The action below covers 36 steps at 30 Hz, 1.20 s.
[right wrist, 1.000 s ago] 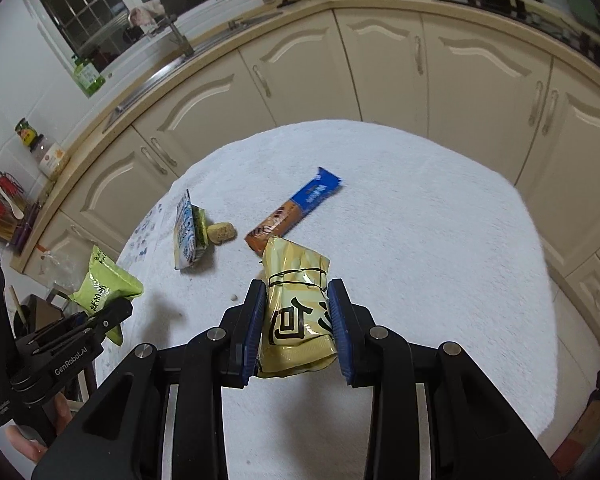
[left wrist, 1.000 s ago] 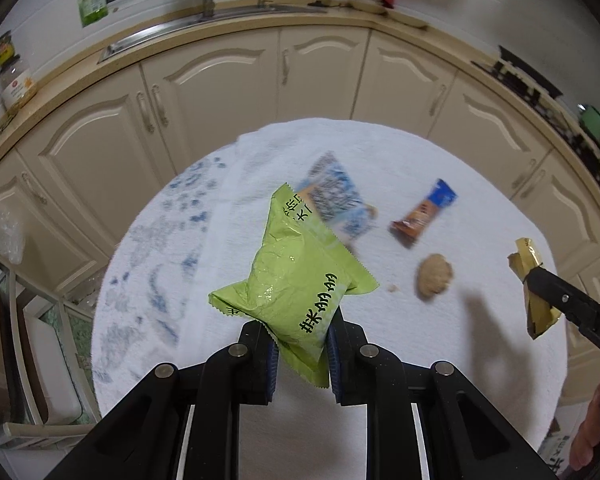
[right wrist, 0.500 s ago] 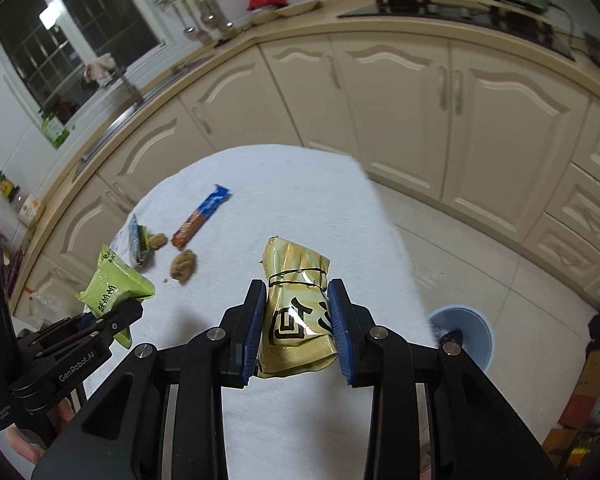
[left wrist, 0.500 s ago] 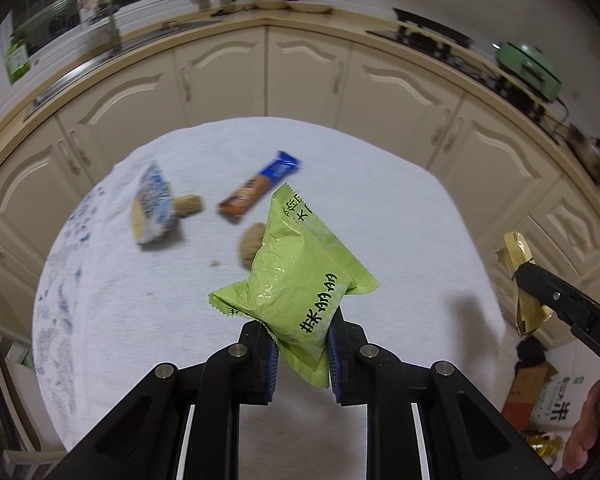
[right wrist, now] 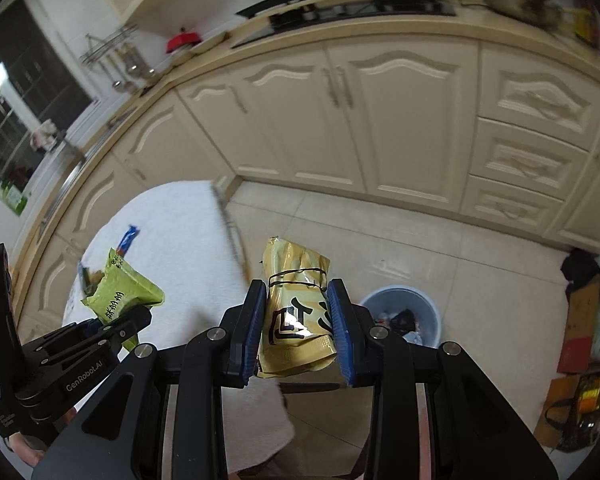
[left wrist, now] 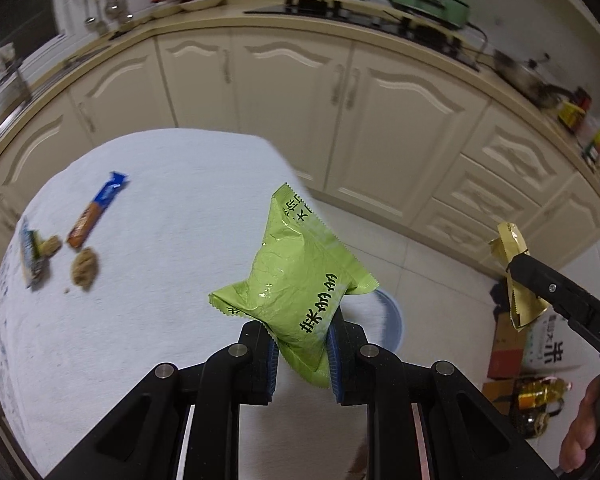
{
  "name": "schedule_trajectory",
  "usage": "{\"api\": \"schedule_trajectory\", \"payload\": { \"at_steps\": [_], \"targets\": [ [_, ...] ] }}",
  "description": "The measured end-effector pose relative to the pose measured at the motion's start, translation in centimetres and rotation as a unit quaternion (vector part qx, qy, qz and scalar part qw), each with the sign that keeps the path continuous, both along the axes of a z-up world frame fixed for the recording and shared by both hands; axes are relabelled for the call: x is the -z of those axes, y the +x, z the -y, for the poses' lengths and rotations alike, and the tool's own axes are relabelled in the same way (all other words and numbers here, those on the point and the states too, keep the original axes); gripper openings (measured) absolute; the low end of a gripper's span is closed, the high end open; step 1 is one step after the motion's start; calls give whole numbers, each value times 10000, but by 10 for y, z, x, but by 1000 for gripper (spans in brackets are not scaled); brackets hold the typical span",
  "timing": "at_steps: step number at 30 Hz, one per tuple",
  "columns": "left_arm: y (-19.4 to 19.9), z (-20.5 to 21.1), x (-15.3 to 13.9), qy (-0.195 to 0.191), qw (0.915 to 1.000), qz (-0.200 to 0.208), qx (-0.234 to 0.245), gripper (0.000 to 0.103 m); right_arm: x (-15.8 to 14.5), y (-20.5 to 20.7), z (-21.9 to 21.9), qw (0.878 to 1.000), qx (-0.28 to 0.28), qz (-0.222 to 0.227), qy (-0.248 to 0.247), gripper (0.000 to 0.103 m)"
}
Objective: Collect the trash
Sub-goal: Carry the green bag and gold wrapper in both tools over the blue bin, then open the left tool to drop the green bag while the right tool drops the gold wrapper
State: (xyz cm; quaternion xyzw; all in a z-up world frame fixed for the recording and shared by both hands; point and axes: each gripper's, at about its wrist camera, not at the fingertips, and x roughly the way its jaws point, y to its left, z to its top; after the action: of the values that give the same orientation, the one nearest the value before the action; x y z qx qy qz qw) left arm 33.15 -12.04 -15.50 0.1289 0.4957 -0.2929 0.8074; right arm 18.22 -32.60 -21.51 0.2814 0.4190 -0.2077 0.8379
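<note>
Occluded, cropped and blurred regions

The green packet (left wrist: 300,280) covered most of the blue bin (left wrist: 392,320) in the left wrist view; only an arc of its rim showed. The gold packet (right wrist: 296,316) hid the bin's (right wrist: 400,300) left rim in the right wrist view, and the bin contents were too small to identify. The snack items (left wrist: 40,252) at the bench's (left wrist: 160,260) left end were motion-blurred. The right tool (left wrist: 518,270) was cropped by the frame edge, its fingertips concealed behind the gold packet (left wrist: 516,276).
</note>
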Motion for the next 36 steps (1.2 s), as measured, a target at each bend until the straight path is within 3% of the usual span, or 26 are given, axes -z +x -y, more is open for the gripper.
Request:
{"api": "schedule_trajectory", "payload": {
  "at_steps": [17,20,22,23,32,36],
  "targets": [
    [8,159,61,418,9930,-397,1035,19,31,-68,90,9947,956,-308,224,32],
    [8,178,68,493,9920,-316,1117,30,39,-73,98,9934,1042,-378,293,32],
    [10,186,73,579,9918,-320,1096,62,44,-76,103,9927,1079,-419,343,32],
    [11,189,74,519,9922,-269,1105,64,46,-77,104,9925,1086,-441,357,32],
    [19,198,95,737,9925,-249,940,65,60,-70,104,9925,982,-550,475,32],
    [15,187,90,749,9936,-198,818,65,62,-57,97,9936,833,-574,492,32]
  ]
}}
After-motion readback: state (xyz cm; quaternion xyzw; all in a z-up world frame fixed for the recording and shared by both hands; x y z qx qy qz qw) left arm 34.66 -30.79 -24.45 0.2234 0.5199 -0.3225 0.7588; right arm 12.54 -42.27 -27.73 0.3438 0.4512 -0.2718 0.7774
